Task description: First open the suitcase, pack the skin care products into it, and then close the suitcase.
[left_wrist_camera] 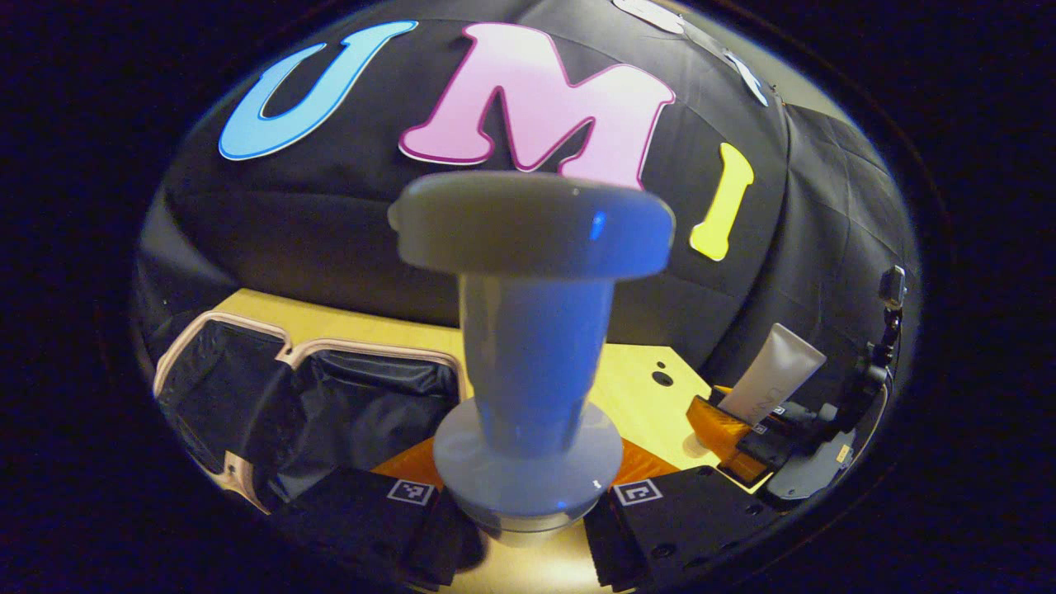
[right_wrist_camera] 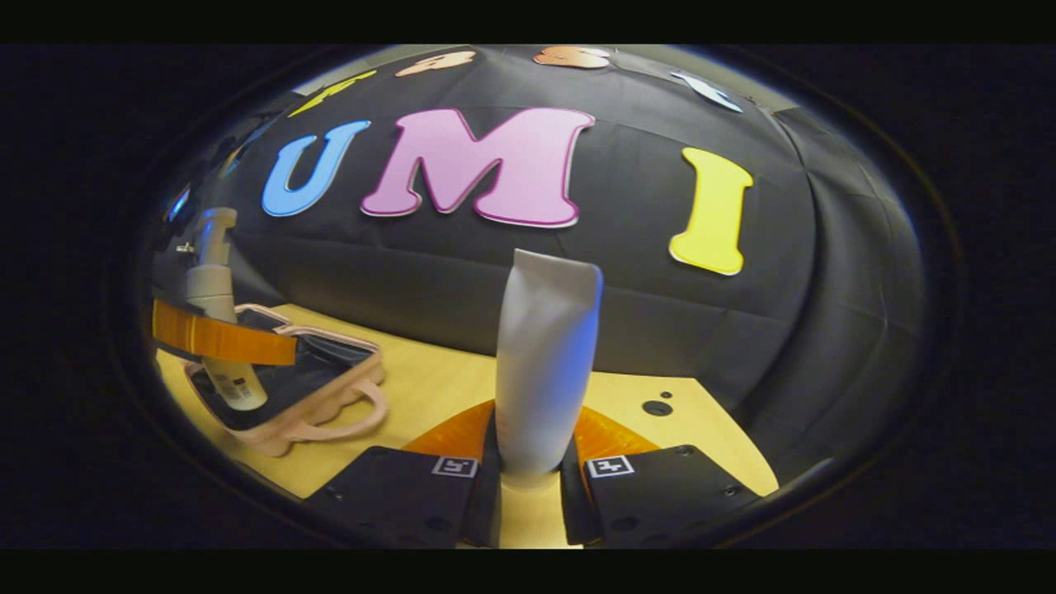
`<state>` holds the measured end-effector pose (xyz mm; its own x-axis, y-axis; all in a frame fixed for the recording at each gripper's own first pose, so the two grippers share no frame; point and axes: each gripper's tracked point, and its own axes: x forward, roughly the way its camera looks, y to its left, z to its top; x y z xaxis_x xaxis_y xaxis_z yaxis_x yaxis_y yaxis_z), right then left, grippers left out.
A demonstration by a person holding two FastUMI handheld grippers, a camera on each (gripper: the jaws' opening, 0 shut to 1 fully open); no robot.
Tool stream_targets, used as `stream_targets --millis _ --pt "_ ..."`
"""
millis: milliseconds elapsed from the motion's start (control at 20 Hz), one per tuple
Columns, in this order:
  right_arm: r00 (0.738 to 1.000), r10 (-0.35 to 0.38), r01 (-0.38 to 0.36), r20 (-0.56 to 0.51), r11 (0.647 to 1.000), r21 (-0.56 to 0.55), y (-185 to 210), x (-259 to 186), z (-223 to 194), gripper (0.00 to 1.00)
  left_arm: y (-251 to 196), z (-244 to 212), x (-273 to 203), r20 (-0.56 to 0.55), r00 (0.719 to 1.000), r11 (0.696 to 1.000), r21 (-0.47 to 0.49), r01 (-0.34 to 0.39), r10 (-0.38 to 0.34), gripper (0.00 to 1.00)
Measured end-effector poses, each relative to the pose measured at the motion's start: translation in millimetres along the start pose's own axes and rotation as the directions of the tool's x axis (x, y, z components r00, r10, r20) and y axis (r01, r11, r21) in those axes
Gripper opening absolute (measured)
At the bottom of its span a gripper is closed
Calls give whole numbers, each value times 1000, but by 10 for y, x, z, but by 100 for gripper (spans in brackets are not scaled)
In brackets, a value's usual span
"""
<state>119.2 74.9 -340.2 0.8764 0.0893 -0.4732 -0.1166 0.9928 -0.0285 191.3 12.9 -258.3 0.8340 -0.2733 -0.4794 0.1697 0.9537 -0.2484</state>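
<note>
pump bottle (left_wrist_camera: 532, 363) is being gripped upright by left claw (left_wrist_camera: 528, 499) | tube (right_wrist_camera: 544, 363) is being gripped upright by right claw (right_wrist_camera: 530, 478) | open suitcase (left_wrist_camera: 247, 388) is lying at 9 o'clock on bench (left_wrist_camera: 652, 396)

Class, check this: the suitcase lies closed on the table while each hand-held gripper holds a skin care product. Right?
Not quite: the suitcase lies open, as the left gripper view shows. The left hand-held gripper holds a pump bottle, the right hand-held gripper a tube.
</note>
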Motion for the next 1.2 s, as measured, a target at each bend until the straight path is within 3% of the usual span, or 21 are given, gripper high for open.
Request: stream_targets --millis 150,350,400,600,700,1050,1100,1200 --pt "998 58 -58 12 998 16 415 -25 136 29 577 -109 -7 -81 995 998 -15 -59 58 64" --pt "989 141 -142 35 989 31 968 -46 320 36 1135 -520 58 -256 962 996 42 -83 91 60" --pt "987 157 -159 38 987 37 1086 -56 351 33 1186 -608 94 -290 954 996 49 -69 81 64" --pt "978 200 -203 55 977 70 1404 -67 445 36 1336 -828 232 -418 906 996 72 -47 73 64" --pt "976 207 -212 59 973 95 1476 -62 486 33 1402 -897 316 -465 882 995 83 -50 83 60" --pt "974 219 -226 65 966 128 1552 0 500 33 1547 -1098 508 -578 810 994 26 -103 99 65" --pt "973 221 -228 64 964 135 1578 11 503 28 1564 -1104 510 -595 798 994 29 -103 100 65" --pt "972 227 -233 56 961 146 1650 41 495 33 1560 -1084 525 -609 787 995 40 -92 97 65"
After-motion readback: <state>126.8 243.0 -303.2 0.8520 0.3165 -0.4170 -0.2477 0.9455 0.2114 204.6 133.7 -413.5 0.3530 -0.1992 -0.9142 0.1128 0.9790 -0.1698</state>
